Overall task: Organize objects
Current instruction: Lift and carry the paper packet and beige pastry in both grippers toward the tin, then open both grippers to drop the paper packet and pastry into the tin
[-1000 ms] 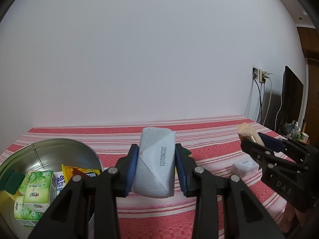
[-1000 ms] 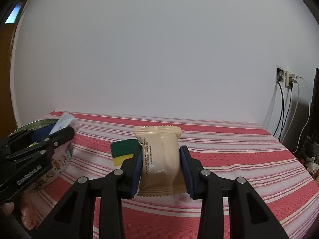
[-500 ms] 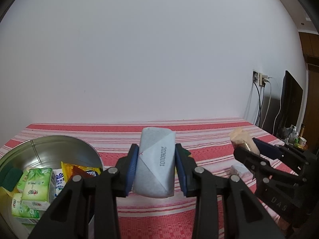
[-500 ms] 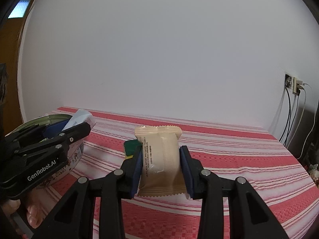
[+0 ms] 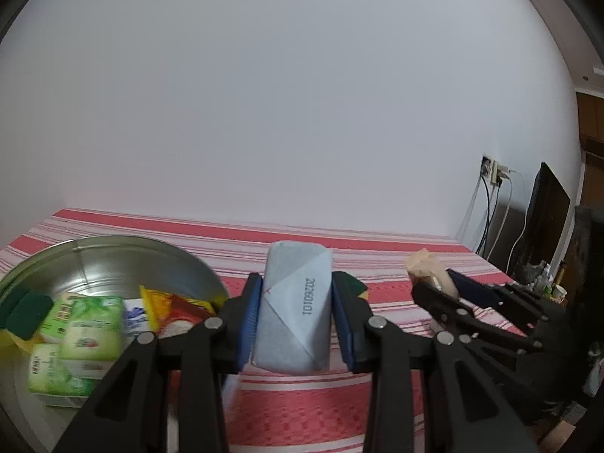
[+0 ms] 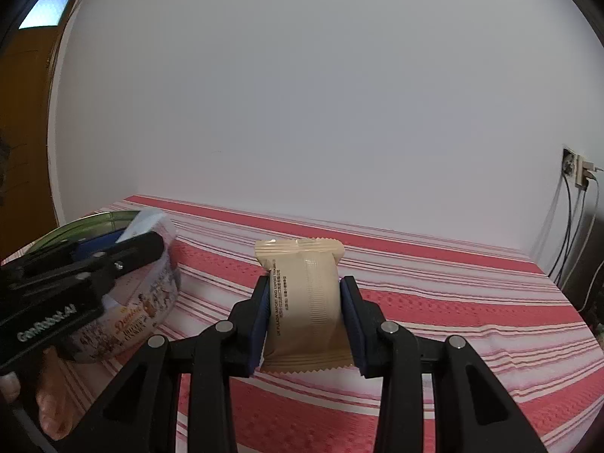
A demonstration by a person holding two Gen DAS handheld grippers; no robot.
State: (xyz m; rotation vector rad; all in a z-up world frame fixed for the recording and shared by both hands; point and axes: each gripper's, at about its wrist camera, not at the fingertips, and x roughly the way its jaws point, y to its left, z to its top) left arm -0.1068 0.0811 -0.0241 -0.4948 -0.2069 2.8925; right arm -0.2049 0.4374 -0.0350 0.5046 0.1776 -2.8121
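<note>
My left gripper (image 5: 295, 317) is shut on a pale blue tissue pack (image 5: 296, 309), held above the striped table just right of a round metal tin (image 5: 113, 260). The tin holds green tissue packs (image 5: 81, 336), a yellow-red packet (image 5: 173, 307) and a green sponge (image 5: 26, 313). My right gripper (image 6: 306, 319) is shut on a beige snack packet (image 6: 305, 302), held above the table right of the tin (image 6: 147, 302). Each gripper shows in the other's view, the right gripper (image 5: 434, 283) at the right and the left gripper (image 6: 132, 239) over the tin's rim.
A green and yellow sponge (image 5: 356, 287) lies on the red and white striped cloth (image 6: 453, 302) behind my left gripper. The white wall stands close behind the table. A socket with cables (image 6: 577, 173) and a dark monitor (image 5: 547, 219) are at the right.
Both grippers have moved left, nearer the tin, each still holding its pack. The left gripper now reaches over the tin's rim in the right wrist view.
</note>
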